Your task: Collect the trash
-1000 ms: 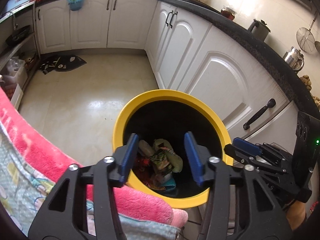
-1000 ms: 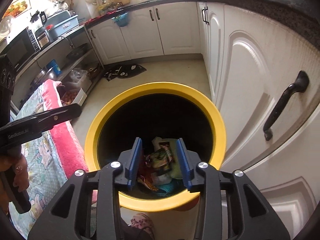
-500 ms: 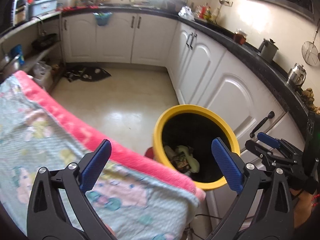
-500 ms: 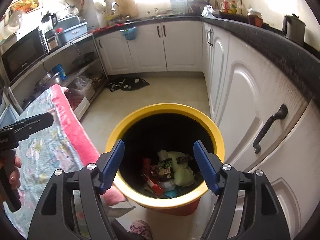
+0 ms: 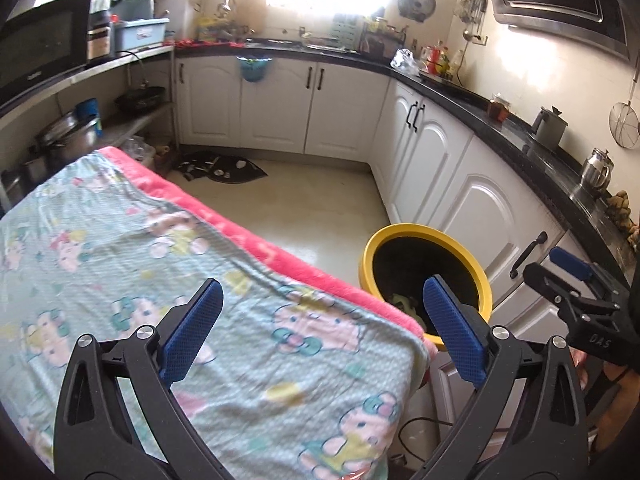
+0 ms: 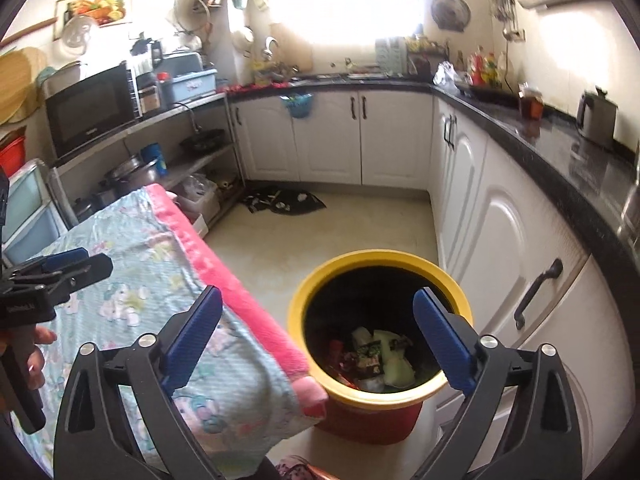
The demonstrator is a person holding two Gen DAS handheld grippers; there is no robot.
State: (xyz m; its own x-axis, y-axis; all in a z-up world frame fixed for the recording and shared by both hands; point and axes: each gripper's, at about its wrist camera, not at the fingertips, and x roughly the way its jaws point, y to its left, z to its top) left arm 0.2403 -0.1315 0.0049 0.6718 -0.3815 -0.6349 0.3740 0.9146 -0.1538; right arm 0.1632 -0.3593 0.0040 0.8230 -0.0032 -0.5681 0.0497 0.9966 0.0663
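A yellow-rimmed bin (image 6: 380, 258) with a red base stands on the floor beside the cloth-covered table (image 6: 140, 260). Several crumpled wrappers (image 6: 372, 352) lie at its bottom. My right gripper (image 6: 317, 291) hangs high above the bin; its jaws are opening wide and nothing is between them. My left gripper (image 5: 320, 284) is open and empty over the table's right edge, with the bin (image 5: 424, 232) off to its right. Each gripper shows in the other's view: the right one (image 5: 568, 276) and the left one (image 6: 68, 264), held by a hand.
White cabinets (image 5: 472, 200) under a black counter (image 5: 520, 136) stand close behind the bin. A dark mat (image 6: 280, 204) lies on the floor farther off. Open shelves with pots and a microwave (image 6: 92, 108) line the left wall. The cloth has a pink border (image 5: 280, 256).
Both grippers rose and drew back from the bin's mouth. Their jaws went from partly closed to wide apart. The patterned table cloth came into view under the left gripper.
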